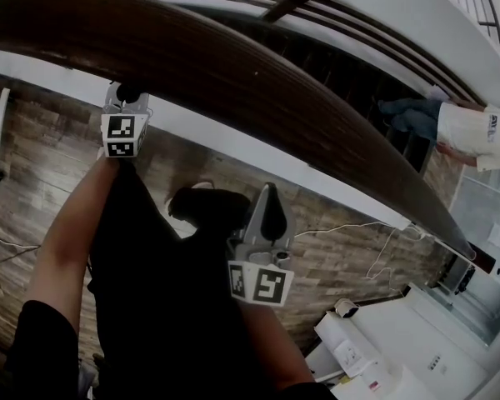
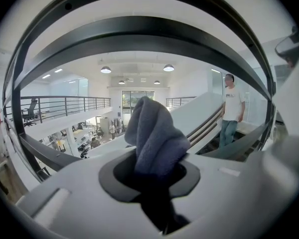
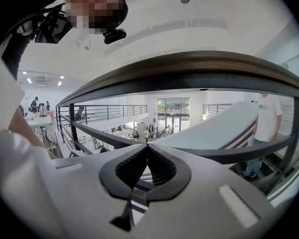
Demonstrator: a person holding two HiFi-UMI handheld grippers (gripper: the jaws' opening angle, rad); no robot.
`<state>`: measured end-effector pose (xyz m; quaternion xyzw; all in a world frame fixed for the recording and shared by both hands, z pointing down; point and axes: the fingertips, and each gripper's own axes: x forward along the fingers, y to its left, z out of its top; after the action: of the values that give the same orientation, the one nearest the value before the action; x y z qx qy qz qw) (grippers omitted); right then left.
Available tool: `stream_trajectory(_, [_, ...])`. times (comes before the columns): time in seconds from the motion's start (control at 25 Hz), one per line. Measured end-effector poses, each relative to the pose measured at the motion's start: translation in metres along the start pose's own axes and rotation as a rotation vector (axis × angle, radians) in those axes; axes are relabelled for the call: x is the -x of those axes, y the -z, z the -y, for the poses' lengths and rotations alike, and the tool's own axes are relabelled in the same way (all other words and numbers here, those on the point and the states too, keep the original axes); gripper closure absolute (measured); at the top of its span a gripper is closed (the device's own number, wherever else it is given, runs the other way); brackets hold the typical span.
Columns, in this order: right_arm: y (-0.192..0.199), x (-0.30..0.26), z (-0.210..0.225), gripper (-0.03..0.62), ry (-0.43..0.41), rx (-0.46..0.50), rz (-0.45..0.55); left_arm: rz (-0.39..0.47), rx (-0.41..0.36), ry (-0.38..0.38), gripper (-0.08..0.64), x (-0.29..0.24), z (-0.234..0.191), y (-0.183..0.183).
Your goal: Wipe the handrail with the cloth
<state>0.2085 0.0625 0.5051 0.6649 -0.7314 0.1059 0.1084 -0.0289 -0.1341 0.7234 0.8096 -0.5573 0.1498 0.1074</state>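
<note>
Left gripper is clenched on the grey cloth, whose free end stands up. Right gripper is pinched together on nothing. Above both arcs the handrail. Best, I judge, to press the cloth flat against the wood, then follow its curve steadily.

The curved wooden handrail is finished in dark brown — faintly streaked. The fleecy cloth is coloured grey-blue; the marker cubes are printed with black-and-white squares.
</note>
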Motion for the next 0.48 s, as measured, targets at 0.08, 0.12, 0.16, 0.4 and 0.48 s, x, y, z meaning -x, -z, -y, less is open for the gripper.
stream_trajectory(0.08, [0.003,0.003,0.009,0.591,0.003,-0.003,-0.006,-0.008,0.015,0.002,0.489,-0.003,0.009,0.003])
stream_trajectory(0.12, [0.004,0.005,0.013,0.591,0.006,-0.005,-0.009,-0.011,0.017,0.007,0.489,-0.004,0.016,0.004])
stream_trajectory(0.16, [0.004,0.007,0.018,0.591,0.010,-0.006,-0.011,-0.011,0.016,0.010,0.489,-0.005,0.023,0.005])
stream_trajectory(0.4, [0.001,0.022,0.040,0.591,0.014,-0.011,-0.009,-0.018,0.016,0.013,0.489,-0.007,0.059,0.001])
stream_trajectory(0.48, [0.002,0.024,0.048,0.591,0.019,-0.013,-0.010,-0.016,0.008,0.035,0.489,-0.009,0.077,0.000])
